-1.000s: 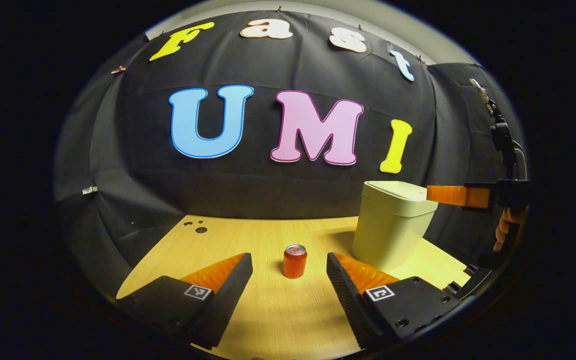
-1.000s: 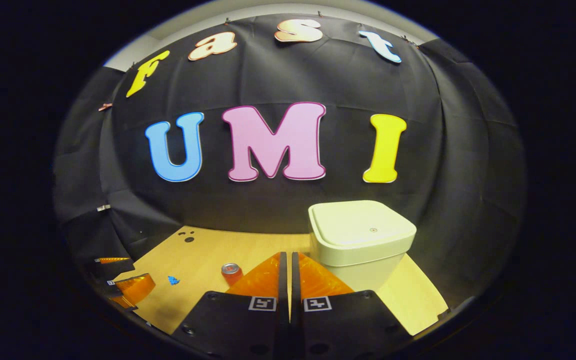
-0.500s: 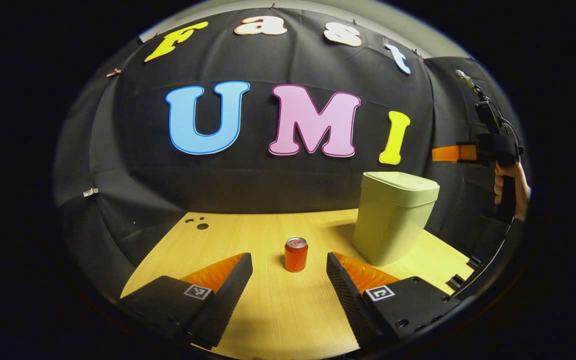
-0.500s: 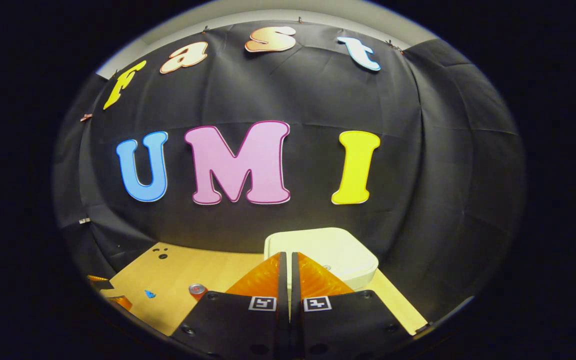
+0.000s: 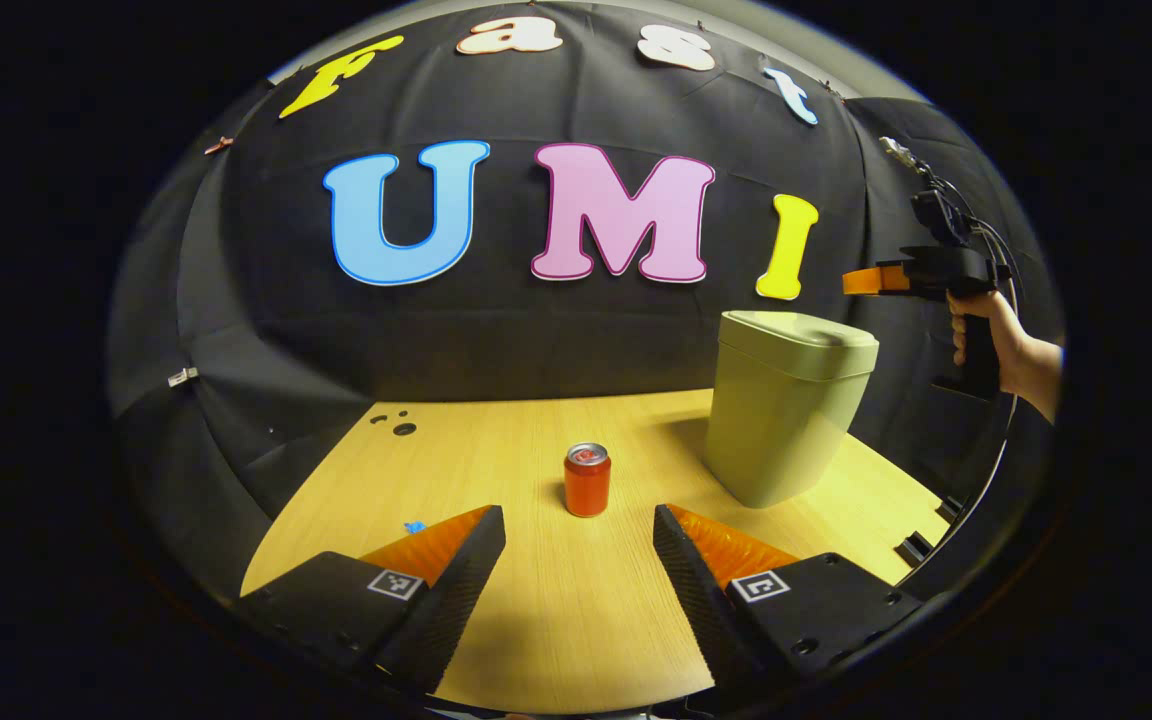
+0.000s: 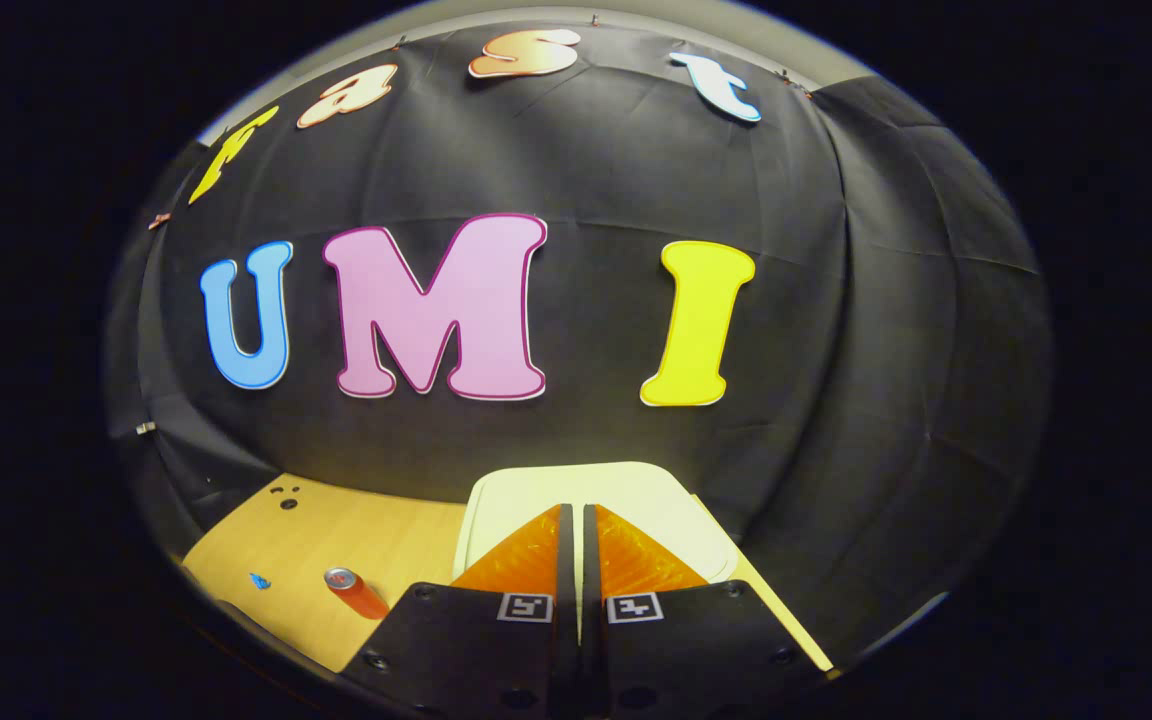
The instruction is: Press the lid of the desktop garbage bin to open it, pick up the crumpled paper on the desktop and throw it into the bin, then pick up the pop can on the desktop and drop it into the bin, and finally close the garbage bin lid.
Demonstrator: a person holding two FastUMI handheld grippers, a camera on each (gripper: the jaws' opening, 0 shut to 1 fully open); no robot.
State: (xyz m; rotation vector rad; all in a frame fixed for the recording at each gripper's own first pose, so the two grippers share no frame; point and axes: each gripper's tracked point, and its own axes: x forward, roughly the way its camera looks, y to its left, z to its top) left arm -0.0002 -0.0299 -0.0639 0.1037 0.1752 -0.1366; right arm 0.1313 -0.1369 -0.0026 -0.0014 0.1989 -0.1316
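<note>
A pale green bin [image 5: 788,418] stands on the wooden desk [image 5: 536,600] at the right, its lid [image 5: 802,342] down. An orange-red pop can [image 5: 587,480] stands upright left of it, ahead of my left gripper [image 5: 578,535], which is open and empty. In the left gripper view my right gripper [image 5: 861,282] hangs high up, right of the bin, held by a hand [image 5: 986,330]. In the right gripper view my right gripper [image 6: 576,525] is shut with nothing in it, above the bin lid [image 6: 576,495]; the can [image 6: 354,592] lies lower left.
A small blue scrap [image 5: 415,526] lies on the desk near my left finger, also seen as a blue speck [image 6: 258,580]. Dark holes [image 5: 398,426] mark the desk's far left corner. The black cloth wall closes the back and sides.
My right gripper has risen well above the bin lid, staying shut. My left gripper has drawn back slightly and tilted down, so the can sits farther off.
</note>
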